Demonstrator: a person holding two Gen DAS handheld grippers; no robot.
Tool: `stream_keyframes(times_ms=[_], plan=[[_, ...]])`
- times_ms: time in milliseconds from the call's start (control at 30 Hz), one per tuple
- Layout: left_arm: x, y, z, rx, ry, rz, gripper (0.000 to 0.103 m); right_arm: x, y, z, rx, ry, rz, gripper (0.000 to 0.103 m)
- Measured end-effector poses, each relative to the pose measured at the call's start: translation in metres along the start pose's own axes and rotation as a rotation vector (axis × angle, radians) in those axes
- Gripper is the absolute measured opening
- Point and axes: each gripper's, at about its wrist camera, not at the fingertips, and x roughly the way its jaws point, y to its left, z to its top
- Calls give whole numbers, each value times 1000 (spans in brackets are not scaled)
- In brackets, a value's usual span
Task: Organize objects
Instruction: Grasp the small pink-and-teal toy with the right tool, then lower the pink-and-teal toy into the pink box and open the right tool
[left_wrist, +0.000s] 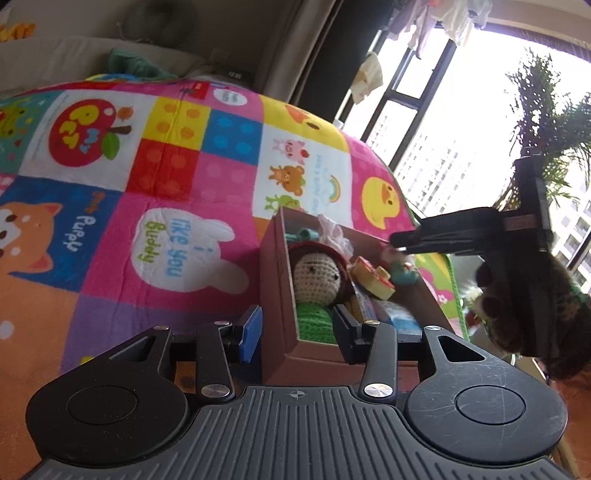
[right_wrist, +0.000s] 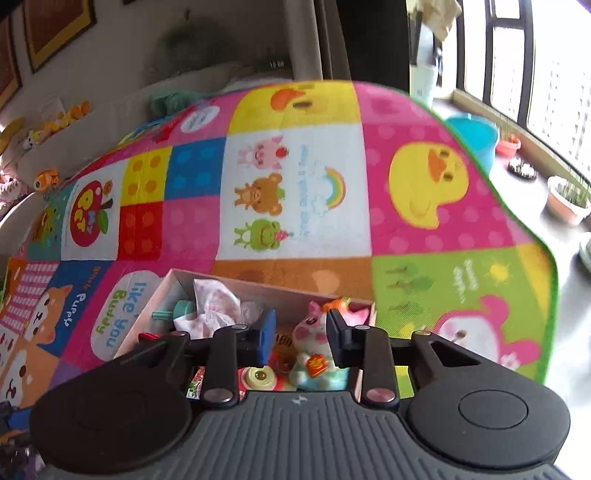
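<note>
The left gripper (left_wrist: 297, 334) stands spread apart around the near-left wall of the brown box (left_wrist: 275, 295), one pad outside it and one inside, neither clearly pressing the cardboard. The right gripper (right_wrist: 301, 341) hovers released above the box's far end, and a pig figurine (right_wrist: 314, 354) sits directly below and between its pads, apparently just set down among the other toys; whether the pads touch it cannot be told.

To do this step well, the right gripper should, by this judgement, lift straight up with its pads wide so the figurine is not dragged or tipped out, while the left one steadies the wall and keeps the box from sliding on the play mat (left_wrist: 147, 206). The box looks nearly full, so anything added risks resting on the pile rather than settling inside.

Counted from both views: one box, one crocheted doll (left_wrist: 317, 277) just ahead of the left gripper, one pig figurine, one crumpled white-and-pink cloth (right_wrist: 214, 306) ahead-left of the right gripper, one round yellow-and-red toy (left_wrist: 371, 282), and one teal piece (right_wrist: 183, 308) at the far corner. Smaller things deeper in the box are too jumbled to count.
</note>
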Motion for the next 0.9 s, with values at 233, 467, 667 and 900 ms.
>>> stream_keyframes(times_ms=[233, 467, 667, 900], plan=[[-4, -6, 9, 64, 12, 68, 46, 18, -17, -17, 62, 36, -33, 30], [42, -19, 22, 126, 59, 152, 46, -83, -10, -67, -94, -141, 0, 38], [55, -15, 12, 206, 92, 291, 70, -114, -1, -148, -241, -80, 39, 47], [30, 9, 8, 207, 77, 337, 90, -73, 33, -174, -241, -54, 13, 47]])
